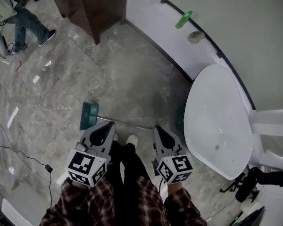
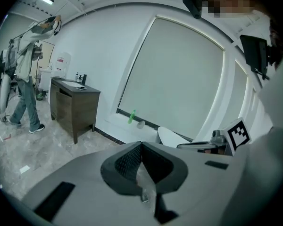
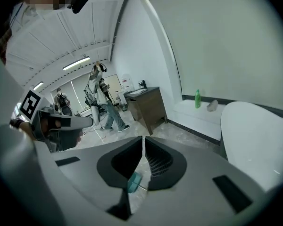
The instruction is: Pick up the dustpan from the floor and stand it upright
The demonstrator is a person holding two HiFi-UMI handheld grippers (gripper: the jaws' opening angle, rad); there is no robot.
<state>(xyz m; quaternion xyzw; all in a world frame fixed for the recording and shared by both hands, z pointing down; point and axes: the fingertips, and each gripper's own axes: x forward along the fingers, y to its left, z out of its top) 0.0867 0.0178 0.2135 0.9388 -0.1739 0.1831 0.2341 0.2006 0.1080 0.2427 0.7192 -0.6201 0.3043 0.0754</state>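
The teal dustpan (image 1: 88,115) lies flat on the grey marble floor. Its thin metal handle (image 1: 132,125) runs to the right, just ahead of my feet. My left gripper (image 1: 112,124) hovers above the floor close to the pan's right side, jaws shut and empty. My right gripper (image 1: 156,127) hangs near the handle's far end, also shut with nothing held. In the right gripper view the jaws (image 3: 144,139) meet at their tips, and a bit of the dustpan (image 3: 134,182) shows beneath them. The left gripper view shows its jaws (image 2: 141,144) closed together.
A white rounded tabletop (image 1: 217,121) stands at the right. A dark wooden cabinet (image 1: 92,6) stands at the back, and a green bottle (image 1: 184,19) and a grey stone (image 1: 195,36) rest on the white ledge. A person (image 1: 23,20) stands far left; cables (image 1: 23,154) trail over the floor.
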